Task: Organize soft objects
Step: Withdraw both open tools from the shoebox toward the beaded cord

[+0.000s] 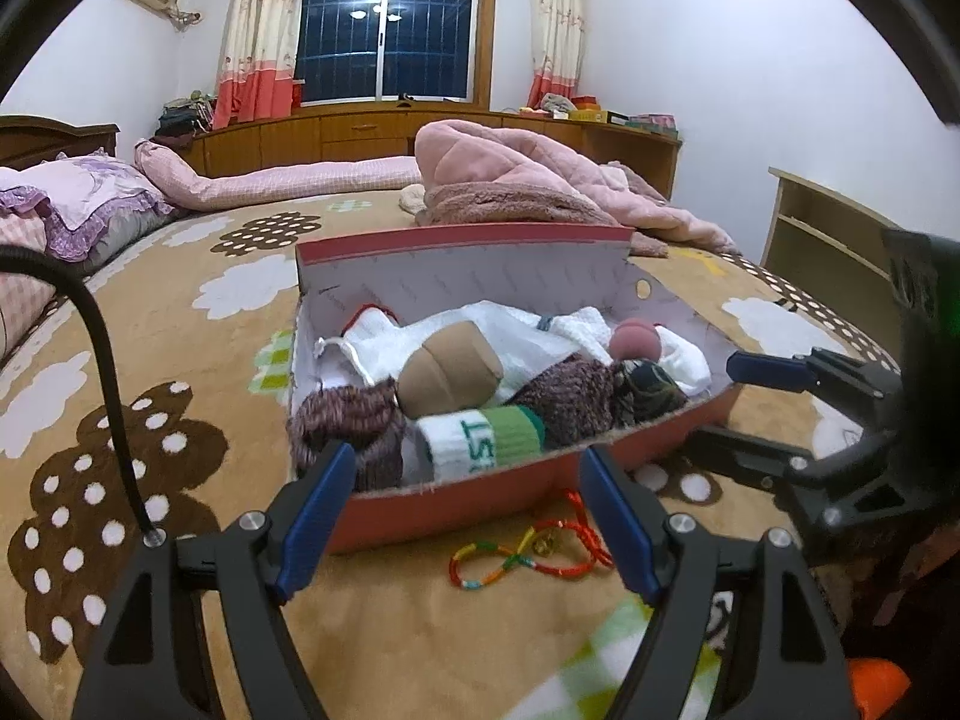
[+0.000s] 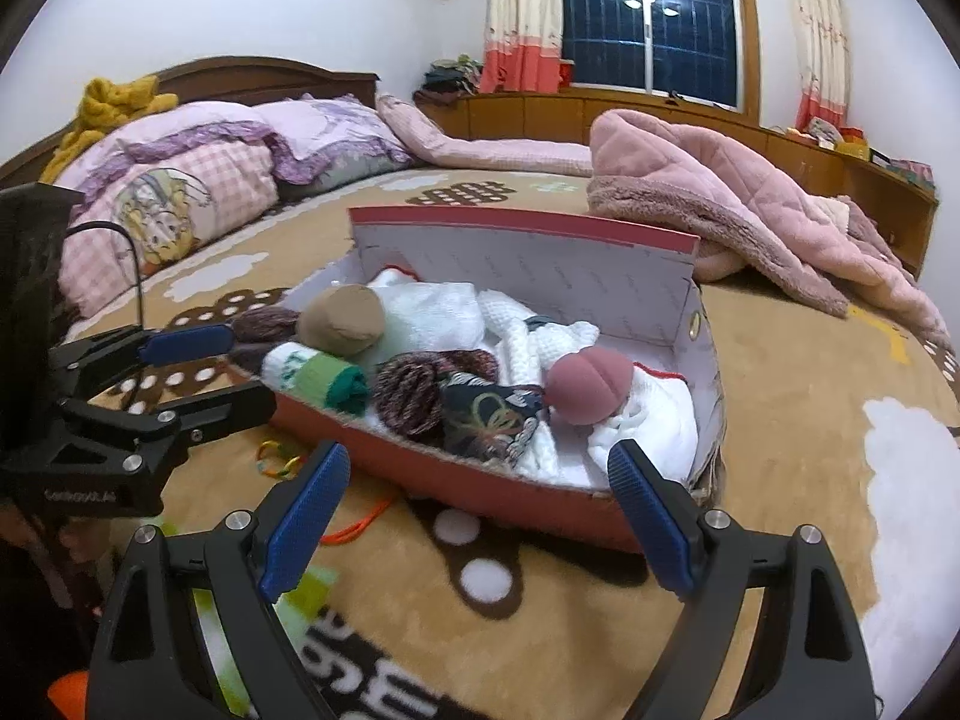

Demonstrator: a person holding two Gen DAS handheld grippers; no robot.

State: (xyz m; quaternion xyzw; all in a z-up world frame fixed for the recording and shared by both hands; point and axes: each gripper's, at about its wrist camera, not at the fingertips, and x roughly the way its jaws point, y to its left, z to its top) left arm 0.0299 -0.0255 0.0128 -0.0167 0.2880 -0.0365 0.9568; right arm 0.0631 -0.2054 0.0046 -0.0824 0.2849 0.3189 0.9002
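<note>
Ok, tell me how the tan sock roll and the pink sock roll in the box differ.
The tan sock roll is the larger bundle; the pink sock roll is smaller and rounder. The tan sock roll sits toward the left half of the red box, against the green-striped white sock; the pink sock roll rests near the right end on white knit cloth. Both are balled-up, show a fold seam, and lie untouched inside the box.

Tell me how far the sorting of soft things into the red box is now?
Mostly done, it seems: the red cardboard box holds a tan rolled sock, a pink rolled sock, purple knitted pieces and white cloths. Both the left gripper and right gripper are open and empty. A colourful braided cord bracelet lies outside the box.
</note>
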